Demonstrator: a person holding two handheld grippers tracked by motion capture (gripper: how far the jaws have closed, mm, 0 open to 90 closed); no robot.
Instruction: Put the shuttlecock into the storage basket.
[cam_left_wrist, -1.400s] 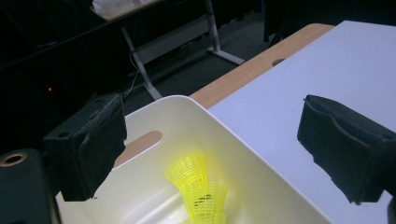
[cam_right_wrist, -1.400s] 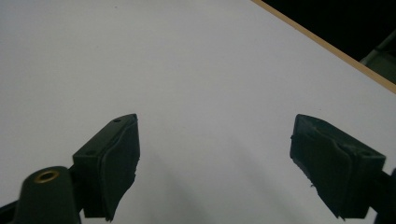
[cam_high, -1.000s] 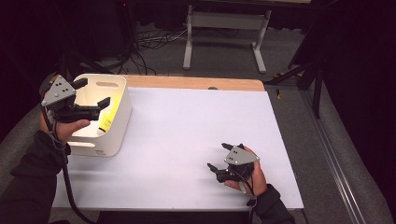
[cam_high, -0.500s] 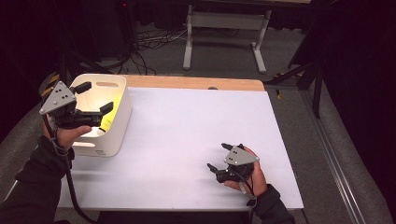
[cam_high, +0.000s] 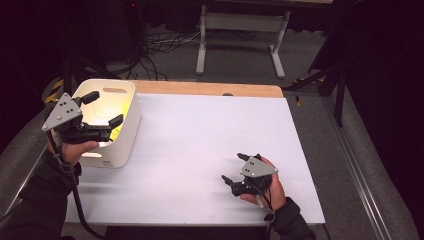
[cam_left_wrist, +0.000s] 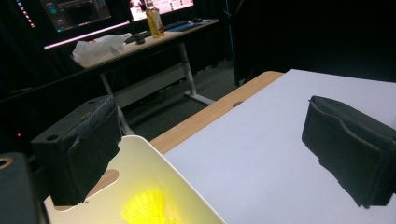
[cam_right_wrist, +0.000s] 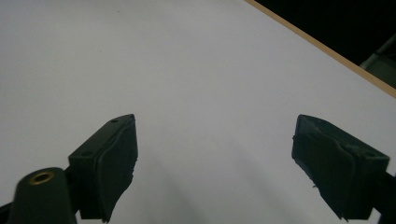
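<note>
A white bin (cam_high: 125, 145) stands at the table's left edge with something yellow (cam_high: 116, 131) lying inside it. My left gripper (cam_high: 104, 108) hovers over the bin, open and empty, one jaw above the far rim and one above the right wall. In the left gripper view the bin's rim (cam_left_wrist: 154, 158) curves below the jaws and the yellow thing (cam_left_wrist: 144, 206) shows inside. My right gripper (cam_high: 235, 167) rests low over the white table near the front right, open, with nothing between its fingers (cam_right_wrist: 109, 163).
The white tabletop (cam_high: 210, 140) has a wooden strip (cam_high: 210, 89) along its far edge. Beyond it stand a desk frame (cam_high: 240, 30) and floor cables. The left gripper view shows a desk with monitors and a bottle (cam_left_wrist: 153, 18).
My left gripper has shifted slightly back toward me and down over the bin, staying open. The right gripper has not moved.
</note>
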